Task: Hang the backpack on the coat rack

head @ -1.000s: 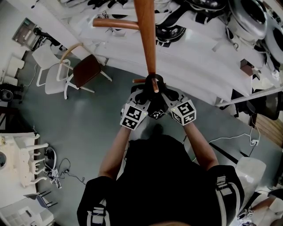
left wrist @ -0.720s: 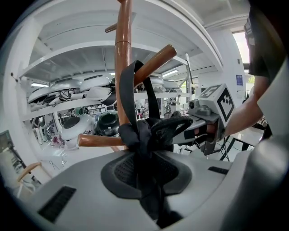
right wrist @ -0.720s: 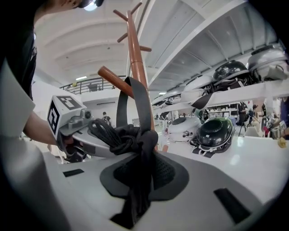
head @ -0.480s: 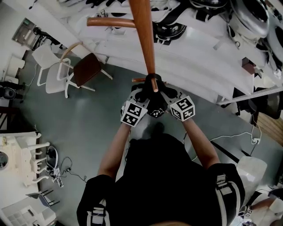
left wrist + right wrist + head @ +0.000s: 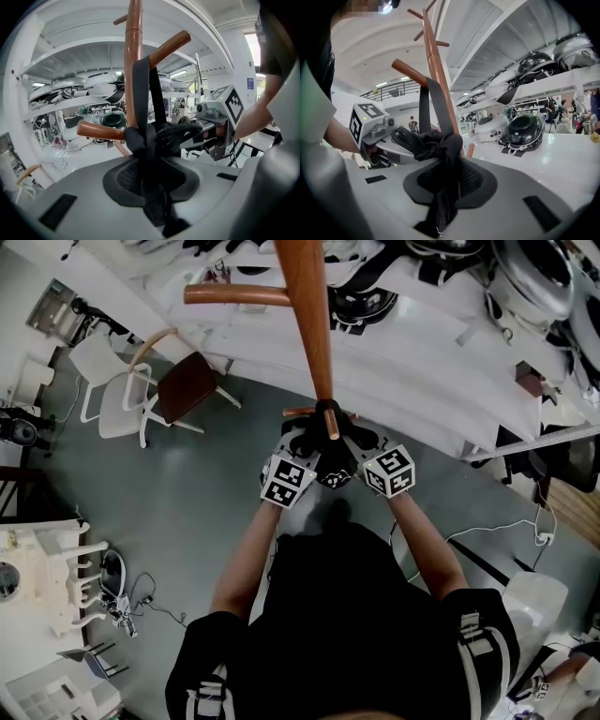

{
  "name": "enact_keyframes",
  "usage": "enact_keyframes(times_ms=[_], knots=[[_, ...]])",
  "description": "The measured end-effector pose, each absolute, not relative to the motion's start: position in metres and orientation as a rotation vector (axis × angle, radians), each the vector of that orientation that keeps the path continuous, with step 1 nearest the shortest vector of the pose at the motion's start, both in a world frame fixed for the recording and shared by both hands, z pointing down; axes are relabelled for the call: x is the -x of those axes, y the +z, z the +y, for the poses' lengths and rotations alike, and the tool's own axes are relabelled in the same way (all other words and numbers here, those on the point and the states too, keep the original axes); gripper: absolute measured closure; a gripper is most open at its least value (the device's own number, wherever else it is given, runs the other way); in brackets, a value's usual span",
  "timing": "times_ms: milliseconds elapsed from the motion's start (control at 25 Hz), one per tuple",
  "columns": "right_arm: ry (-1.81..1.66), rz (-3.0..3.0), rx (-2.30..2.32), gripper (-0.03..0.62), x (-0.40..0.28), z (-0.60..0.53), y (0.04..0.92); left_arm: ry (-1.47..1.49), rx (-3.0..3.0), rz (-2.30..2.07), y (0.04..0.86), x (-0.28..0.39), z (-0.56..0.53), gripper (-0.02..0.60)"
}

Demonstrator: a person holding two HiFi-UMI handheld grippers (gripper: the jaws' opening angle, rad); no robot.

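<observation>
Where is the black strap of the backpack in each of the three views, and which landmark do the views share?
Head view: the strap is at centre, looped over a peg.
Left gripper view: strap at centre, rising from the bottom middle along the pole.
Right gripper view: strap left of centre, rising to a peg.
Shared landmark: the coat rack's brown pole.

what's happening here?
A person is at a wooden coat rack, pinching a black backpack strap with the left gripper and the right gripper. The strap looks looped over a peg. Both pairs of jaws have just been opening slightly with the strap between them, so release seems close but isn't done.
</observation>
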State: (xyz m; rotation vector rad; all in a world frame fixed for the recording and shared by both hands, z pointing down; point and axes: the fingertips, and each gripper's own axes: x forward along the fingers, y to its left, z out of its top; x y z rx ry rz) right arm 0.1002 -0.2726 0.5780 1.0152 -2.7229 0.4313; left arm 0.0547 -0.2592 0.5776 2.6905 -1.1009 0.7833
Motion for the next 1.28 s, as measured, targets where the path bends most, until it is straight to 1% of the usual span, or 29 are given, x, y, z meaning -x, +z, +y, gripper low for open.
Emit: enact_keyframes(times_ms=[120, 360, 480, 720, 920, 1000, 1080, 1120, 1200, 1240, 1280], knots=[[0.460, -2.741, -1.013, 0.511, -0.101, -0.271, 0.581, 0.775, -2.684, -1.091, 0.581, -0.054, -0.258, 0.491], [0.452, -2.760, -1.043, 0.473, -0.105, -0.267, 0.581, 0.726, -2.662, -1.035, 0.588, -0.058, -0.256, 0.436], [0.414, -2.752, -1.082, 0.414, -0.109, -0.263, 0.580, 0.724, -2.665, -1.030, 0.590, -0.059, -0.254, 0.406], [0.293, -2.751, -1.051, 0.424, -0.114, -0.252, 0.571, 0.645, -2.660, -0.985, 0.588, -0.055, -0.245, 0.360], [0.223, -2.704, -1.035, 0.419, -0.114, -0.239, 0.573, 0.593, -2.670, -1.012, 0.578, -0.037, -0.239, 0.359], [0.210, -2.695, -1.067, 0.437, -0.117, -0.236, 0.569, 0.605, -2.687, -1.018, 0.574, -0.031, -0.235, 0.359], [0.215, -2.689, -1.075, 0.470, -0.116, -0.233, 0.566, 0.621, -2.705, -1.016, 0.572, -0.023, -0.231, 0.362], [0.225, -2.689, -1.072, 0.479, -0.114, -0.231, 0.566, 0.620, -2.708, -1.021, 0.572, -0.018, -0.229, 0.378], [0.233, -2.687, -1.071, 0.503, -0.111, -0.222, 0.564, 0.596, -2.705, -1.020, 0.571, -0.010, -0.223, 0.432], [0.228, -2.686, -1.072, 0.553, -0.109, -0.218, 0.563, 0.576, -2.709, -1.003, 0.570, -0.008, -0.218, 0.470], [0.220, -2.684, -1.073, 0.573, -0.108, -0.213, 0.561, 0.554, -2.721, -0.978, 0.567, -0.008, -0.214, 0.506]])
